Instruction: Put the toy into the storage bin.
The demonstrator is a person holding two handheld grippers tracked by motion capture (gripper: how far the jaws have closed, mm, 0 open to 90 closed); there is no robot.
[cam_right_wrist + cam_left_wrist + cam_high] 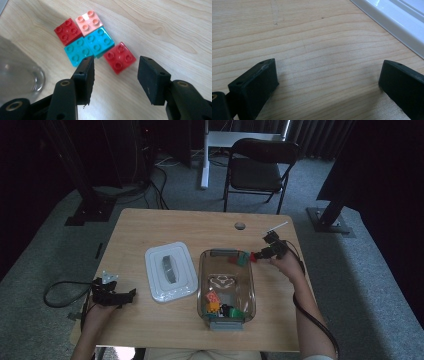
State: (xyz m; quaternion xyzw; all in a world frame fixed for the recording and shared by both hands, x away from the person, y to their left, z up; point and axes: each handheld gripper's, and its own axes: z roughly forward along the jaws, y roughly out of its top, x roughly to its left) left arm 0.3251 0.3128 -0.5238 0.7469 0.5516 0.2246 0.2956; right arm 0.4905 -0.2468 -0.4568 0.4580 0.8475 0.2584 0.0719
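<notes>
hovering right tongs [113,72] open above red brick [119,57]; left tongs [327,82] open, empty; no writing legible.

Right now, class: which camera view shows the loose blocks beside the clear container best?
The right gripper view: five blocks lie close together, studs and colours plain, just beyond the open right gripper. The high view shows them small and dim. The left gripper view faces bare table.
</notes>
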